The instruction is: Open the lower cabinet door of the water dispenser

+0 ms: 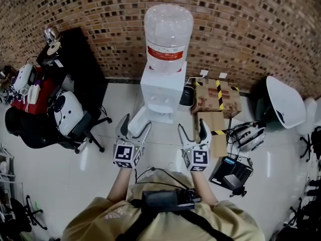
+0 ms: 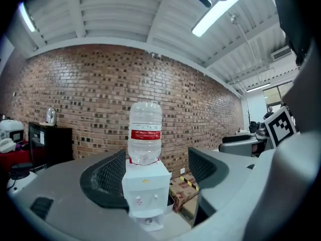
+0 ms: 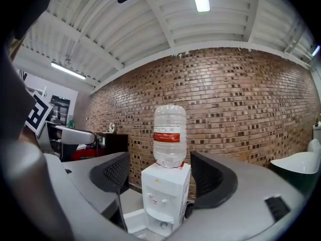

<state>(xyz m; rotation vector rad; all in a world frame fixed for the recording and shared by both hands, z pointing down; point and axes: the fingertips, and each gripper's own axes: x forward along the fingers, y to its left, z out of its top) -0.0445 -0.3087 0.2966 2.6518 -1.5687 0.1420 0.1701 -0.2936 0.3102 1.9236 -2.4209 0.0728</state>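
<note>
Water dispenser (image 1: 161, 87) bears a red-labelled bottle (image 1: 168, 26) (print unreadable); left gripper (image 1: 136, 122) and right gripper (image 1: 192, 125) hold fingers spread, empty.

The white water dispenser (image 1: 163, 87) stands upright, with a clear bottle (image 1: 168, 29) on top. Its lower cabinet door (image 1: 136, 123) stands swung open at the front.

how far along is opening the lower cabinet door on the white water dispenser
Done, apparently: the white lower cabinet door stands swung out from the base of the white water dispenser with the clear bottle. In hand: nothing; the left gripper and right gripper are both open, empty and short of the dispenser. Left: nothing obvious, though how wide the door stands is hard to judge.
</note>
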